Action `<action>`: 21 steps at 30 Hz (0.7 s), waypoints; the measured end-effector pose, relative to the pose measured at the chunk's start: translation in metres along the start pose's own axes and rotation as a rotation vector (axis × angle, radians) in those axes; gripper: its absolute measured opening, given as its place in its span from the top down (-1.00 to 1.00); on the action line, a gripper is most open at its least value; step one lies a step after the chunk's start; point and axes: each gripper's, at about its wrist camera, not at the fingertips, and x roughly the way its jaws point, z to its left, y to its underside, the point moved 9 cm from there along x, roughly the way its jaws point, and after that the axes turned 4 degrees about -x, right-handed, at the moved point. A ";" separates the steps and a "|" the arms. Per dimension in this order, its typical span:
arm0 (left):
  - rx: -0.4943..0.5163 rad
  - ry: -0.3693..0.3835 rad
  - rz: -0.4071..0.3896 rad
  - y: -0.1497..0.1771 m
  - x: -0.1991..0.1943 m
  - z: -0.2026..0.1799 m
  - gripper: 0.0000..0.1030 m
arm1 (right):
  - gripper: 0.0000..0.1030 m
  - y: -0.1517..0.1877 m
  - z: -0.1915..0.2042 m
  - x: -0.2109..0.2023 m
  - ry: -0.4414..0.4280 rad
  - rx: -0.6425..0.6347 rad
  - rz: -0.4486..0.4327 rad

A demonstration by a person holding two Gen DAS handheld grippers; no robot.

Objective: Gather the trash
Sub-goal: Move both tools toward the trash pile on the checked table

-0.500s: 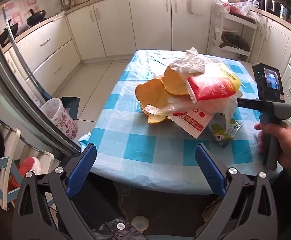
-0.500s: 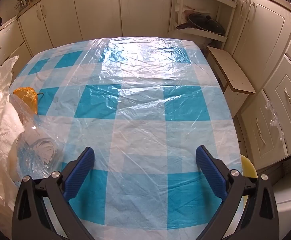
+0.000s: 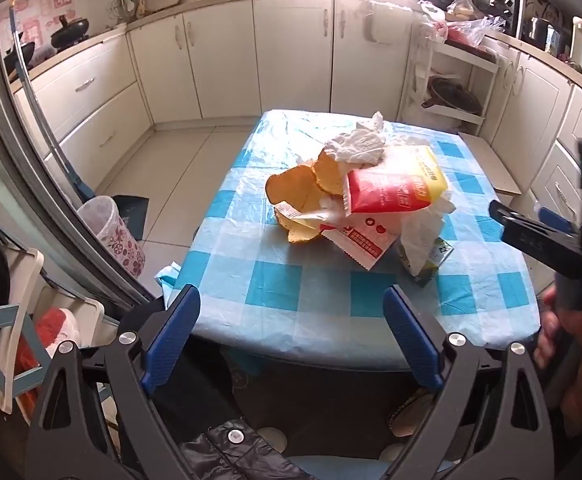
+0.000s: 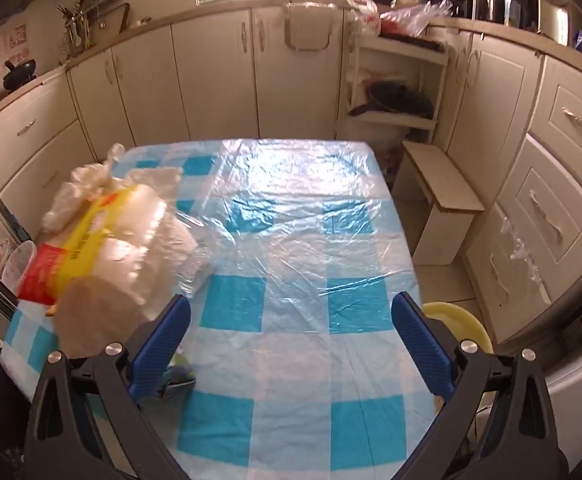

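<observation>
1. Right wrist view: the right gripper (image 4: pixel 291 344) has pulled back; the trash pile (image 4: pixel 111 248), formerly at frame edge, now sits beyond its left finger.
2. Both grippers' fingers gape apart, empty; left gripper (image 3: pixel 291 340) faces the pile across the table (image 3: pixel 323 292), nothing collected.

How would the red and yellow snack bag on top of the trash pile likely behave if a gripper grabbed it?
The red and yellow snack bag looks like thin, creased film, so probably floppy and light. It rests loosely on the trash pile, so a push may slide it or topple neighbouring wrappers.
</observation>
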 end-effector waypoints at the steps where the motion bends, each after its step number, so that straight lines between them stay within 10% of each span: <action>1: 0.009 0.000 -0.009 -0.001 -0.006 -0.001 -0.74 | -0.88 -0.001 0.002 -0.018 -0.013 0.004 -0.021; 13: -0.023 0.024 -0.148 0.014 -0.067 0.005 -0.74 | -0.88 0.037 0.051 -0.138 -0.151 0.158 -0.136; 21: 0.016 0.094 -0.076 0.045 -0.087 0.001 -0.78 | -0.88 0.051 0.066 -0.164 -0.120 0.141 -0.199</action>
